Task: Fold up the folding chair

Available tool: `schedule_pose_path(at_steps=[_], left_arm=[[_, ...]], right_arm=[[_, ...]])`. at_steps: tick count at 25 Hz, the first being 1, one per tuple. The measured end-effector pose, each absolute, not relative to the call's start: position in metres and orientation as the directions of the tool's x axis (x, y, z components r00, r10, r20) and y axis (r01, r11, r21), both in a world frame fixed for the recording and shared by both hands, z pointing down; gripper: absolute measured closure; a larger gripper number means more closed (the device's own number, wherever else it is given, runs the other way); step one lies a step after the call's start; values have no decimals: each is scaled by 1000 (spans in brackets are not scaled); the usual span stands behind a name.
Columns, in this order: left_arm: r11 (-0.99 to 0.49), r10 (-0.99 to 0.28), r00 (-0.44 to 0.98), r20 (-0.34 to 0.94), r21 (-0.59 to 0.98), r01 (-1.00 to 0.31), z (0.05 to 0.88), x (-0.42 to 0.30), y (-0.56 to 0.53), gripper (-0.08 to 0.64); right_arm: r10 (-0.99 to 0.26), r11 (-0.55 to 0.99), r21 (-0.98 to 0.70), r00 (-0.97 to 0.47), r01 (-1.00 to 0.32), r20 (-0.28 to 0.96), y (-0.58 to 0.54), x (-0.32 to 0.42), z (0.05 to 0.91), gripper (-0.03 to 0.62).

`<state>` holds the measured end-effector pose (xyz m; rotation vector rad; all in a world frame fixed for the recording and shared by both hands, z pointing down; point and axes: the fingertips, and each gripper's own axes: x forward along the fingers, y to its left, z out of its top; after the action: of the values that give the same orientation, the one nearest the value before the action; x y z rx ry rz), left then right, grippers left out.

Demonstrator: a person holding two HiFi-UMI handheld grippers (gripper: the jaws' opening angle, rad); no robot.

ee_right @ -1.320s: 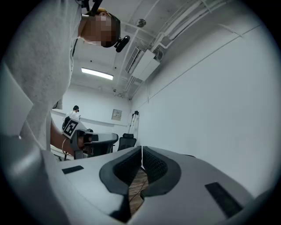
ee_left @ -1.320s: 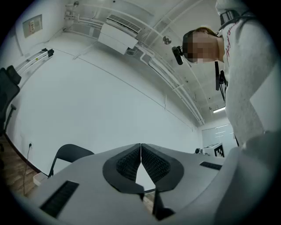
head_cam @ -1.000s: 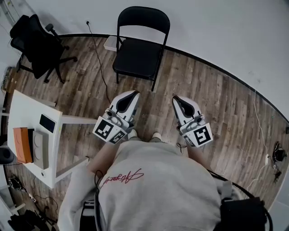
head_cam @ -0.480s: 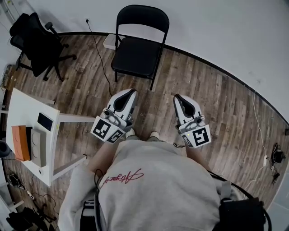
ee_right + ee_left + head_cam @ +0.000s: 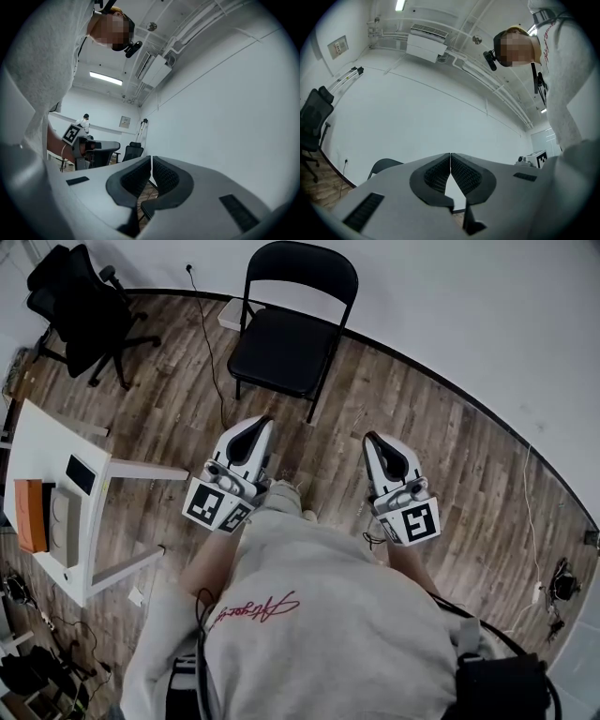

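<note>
A black folding chair [image 5: 286,334] stands unfolded against the white wall, its seat facing me. My left gripper [image 5: 259,425] is shut and empty, held in front of my body a short way before the chair's front legs. To the right my right gripper [image 5: 371,439] is also shut with nothing in it, level with the left one. In the left gripper view the jaws [image 5: 450,157] meet, and the chair's backrest [image 5: 384,165] peeks over the left jaw. The right gripper view shows closed jaws [image 5: 151,161] with a chair leg [image 5: 147,184] below them.
A black office chair [image 5: 80,301] stands at the far left. A white table [image 5: 37,456] with an orange box [image 5: 28,515] and devices is at my left. A cable [image 5: 208,348] runs along the wooden floor left of the folding chair. More cables lie at the right.
I have stepped forward: the folding chair and the table have shifted in the head view, and one foot now shows ahead of my body. Both grippers stay shut and moved slightly apart.
</note>
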<state>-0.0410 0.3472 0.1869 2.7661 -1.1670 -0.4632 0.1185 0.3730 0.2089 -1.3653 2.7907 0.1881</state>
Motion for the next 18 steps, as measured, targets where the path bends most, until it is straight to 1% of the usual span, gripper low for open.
schedule_pose_path(at_steps=[4, 8, 18], left_arm=[[-682, -731, 645, -223, 227, -695, 195, -44, 327, 543], [-687, -726, 651, -222, 228, -690, 200, -47, 285, 543], [-737, -676, 710, -200, 216, -641, 206, -49, 130, 541]], right_arm=[[-778, 620, 87, -625, -780, -65, 353, 118, 217, 569], [-782, 614, 92, -620, -784, -64, 310, 114, 222, 569], [-838, 534, 78, -540, -842, -83, 145, 103, 224, 569]])
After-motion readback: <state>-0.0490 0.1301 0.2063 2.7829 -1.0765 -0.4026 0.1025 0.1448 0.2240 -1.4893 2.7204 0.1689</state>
